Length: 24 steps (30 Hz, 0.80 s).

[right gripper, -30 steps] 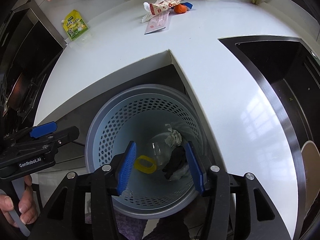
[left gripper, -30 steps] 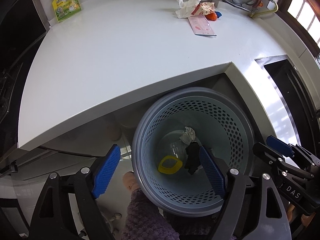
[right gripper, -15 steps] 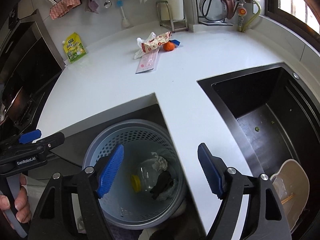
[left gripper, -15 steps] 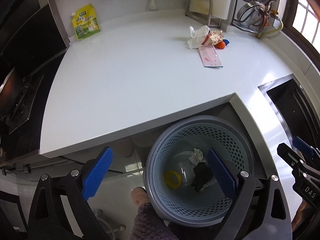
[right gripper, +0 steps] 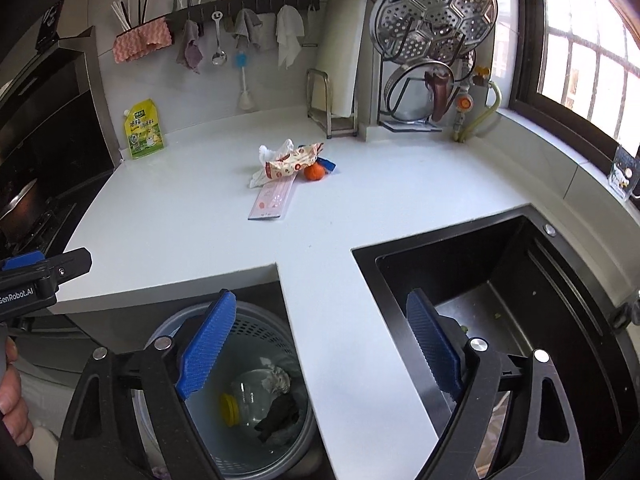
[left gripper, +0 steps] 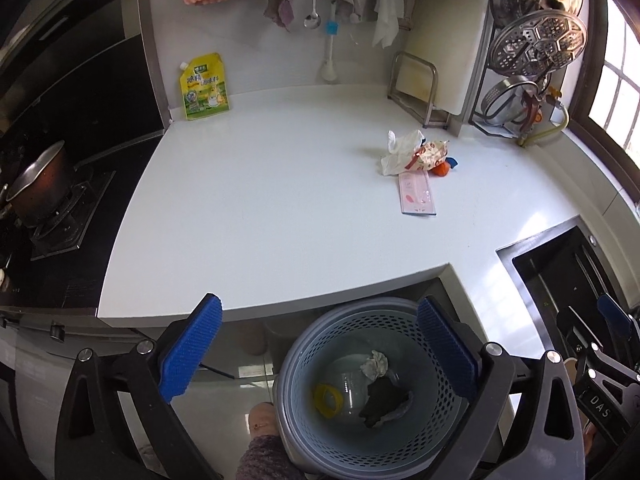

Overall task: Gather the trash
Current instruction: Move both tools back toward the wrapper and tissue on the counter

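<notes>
Both hand-held grippers, left [left gripper: 318, 354] and right [right gripper: 320, 354], gape wide, empty, above the basket [left gripper: 384, 308] below the counter edge [left gripper: 280, 300].

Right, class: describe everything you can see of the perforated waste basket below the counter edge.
The waste basket is round, grey-blue, plastic-looking, its wall pierced with rows of small holes under a solid rim. It stands upright on the floor in the notch of the white counter. Inside lie a clear jar with a yellow lid, a crumpled paper wad and a dark rag. Neither open tool touches it.
</notes>
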Tool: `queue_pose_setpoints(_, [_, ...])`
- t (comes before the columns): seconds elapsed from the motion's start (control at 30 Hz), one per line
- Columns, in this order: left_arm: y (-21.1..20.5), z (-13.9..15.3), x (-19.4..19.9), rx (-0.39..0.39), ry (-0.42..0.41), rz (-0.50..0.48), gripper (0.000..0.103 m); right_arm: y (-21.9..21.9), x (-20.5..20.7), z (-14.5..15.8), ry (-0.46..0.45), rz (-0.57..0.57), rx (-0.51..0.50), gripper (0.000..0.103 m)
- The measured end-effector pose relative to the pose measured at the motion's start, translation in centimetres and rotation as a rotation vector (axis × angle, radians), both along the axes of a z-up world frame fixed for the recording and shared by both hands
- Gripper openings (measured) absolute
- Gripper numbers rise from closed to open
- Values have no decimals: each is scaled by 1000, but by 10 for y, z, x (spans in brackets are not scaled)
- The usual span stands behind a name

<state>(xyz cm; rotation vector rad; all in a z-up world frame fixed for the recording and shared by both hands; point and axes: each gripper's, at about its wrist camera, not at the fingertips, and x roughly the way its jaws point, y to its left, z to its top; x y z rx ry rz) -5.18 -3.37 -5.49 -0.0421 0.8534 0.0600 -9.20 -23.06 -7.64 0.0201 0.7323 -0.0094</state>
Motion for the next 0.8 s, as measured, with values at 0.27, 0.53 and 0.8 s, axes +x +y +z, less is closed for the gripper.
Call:
queue_pose_setpoints(0.27, [6, 14, 22, 0, -62, -11, 97, 9, 31, 8, -51, -11, 2, 83])
queue_pose_setpoints(0.53, [18, 3, 92, 8, -60, -27, 97, 21, 91, 2, -11, -43, 7, 86])
queue_pose_setpoints(0.8, [20, -21, 175, 24, -55, -71, 97, 31, 167, -13, 0, -132, 48, 86])
